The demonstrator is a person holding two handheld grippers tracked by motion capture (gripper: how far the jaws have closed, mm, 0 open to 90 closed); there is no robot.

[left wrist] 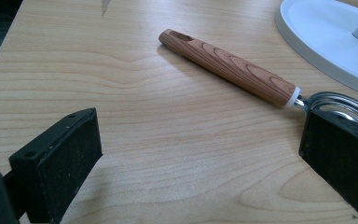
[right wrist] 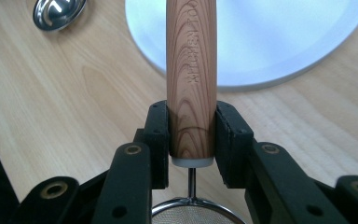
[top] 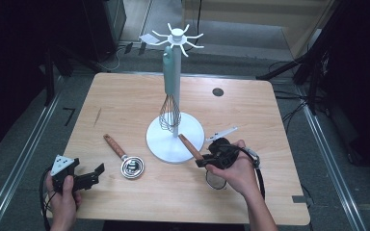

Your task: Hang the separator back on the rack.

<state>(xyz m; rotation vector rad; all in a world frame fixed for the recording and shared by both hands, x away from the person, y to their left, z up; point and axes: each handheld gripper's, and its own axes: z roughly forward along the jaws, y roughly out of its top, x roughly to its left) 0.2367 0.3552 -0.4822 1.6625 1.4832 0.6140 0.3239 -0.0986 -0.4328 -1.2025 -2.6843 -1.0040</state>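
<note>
Near left corner of the wooden table (top: 125, 202): left gripper (top: 94, 174) in a hand at the table edge, jaws spread wide, nothing between them, bare wood under the gap in the left gripper view (left wrist: 191, 163). Just right of it, flat on the table: wood-handled steel utensil (top: 125, 159), handle (left wrist: 228, 67) angled toward the far left, shiny round head (top: 132, 167) toward the near side, one jaw tip partly hiding that head in the left gripper view. Centre of the table: white utensil stand (top: 176, 86), round base (top: 173, 144) on the wood, upright pole, ring of hooks (top: 178, 38) at the top. Hanging from a hook along the pole: teal-handled whisk (top: 170, 96), wires down just above the base. Right of the base, near side: right gripper (top: 207, 161) in the other hand, pads pinching the wooden handle of a small sieve (right wrist: 191, 70) near its lower end, both pads pressed flat against the wood. Handle slanting up toward the far left over the rim of the base; mesh bowl (right wrist: 196, 214) behind the jaws, toward the hand, and in the high view at the near side of the hand (top: 215, 180). Far right of the stand: small dark round spot (top: 218, 91) in the tabletop.
</note>
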